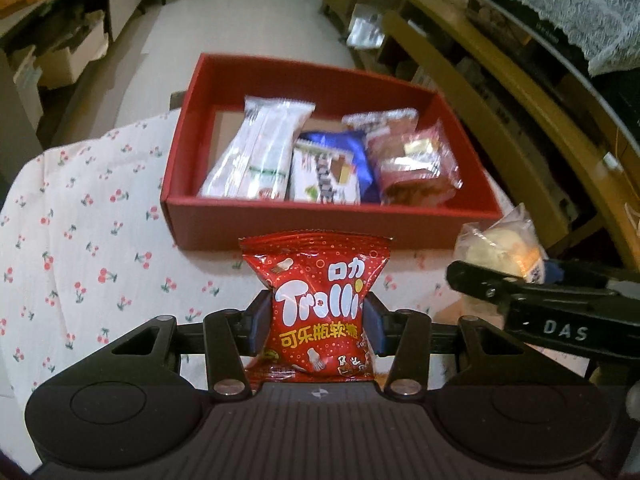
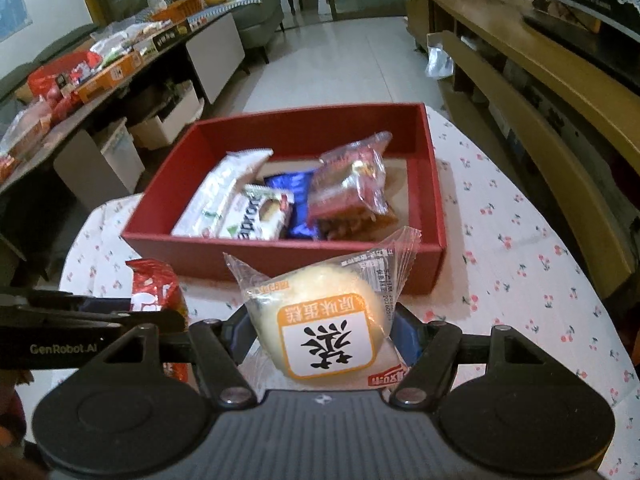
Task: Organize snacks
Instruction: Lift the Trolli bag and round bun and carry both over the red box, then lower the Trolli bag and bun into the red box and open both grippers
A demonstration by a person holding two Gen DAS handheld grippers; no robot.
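Cherry-print tablecloth (image 1: 80, 216) below: left gripper (image 1: 318, 320) pinches the red Trolli gummy bag (image 1: 318, 304), right gripper (image 2: 324, 340) clamps the wrapped cake (image 2: 324, 320), and the red box (image 2: 280, 248) of snacks sits just ahead.

The left gripper (image 1: 318, 320) is matte black plastic, with blue pads (image 1: 262, 322) lining the inner faces of its jaws. Two triangular cut-out link arms run back to round black housings, pinned by silver screws (image 1: 229, 387), above a ribbed grey body. The right gripper (image 2: 324, 336) is built the same; seen from the side, one shows white "DAS" lettering, the other "GenRobot.AI".
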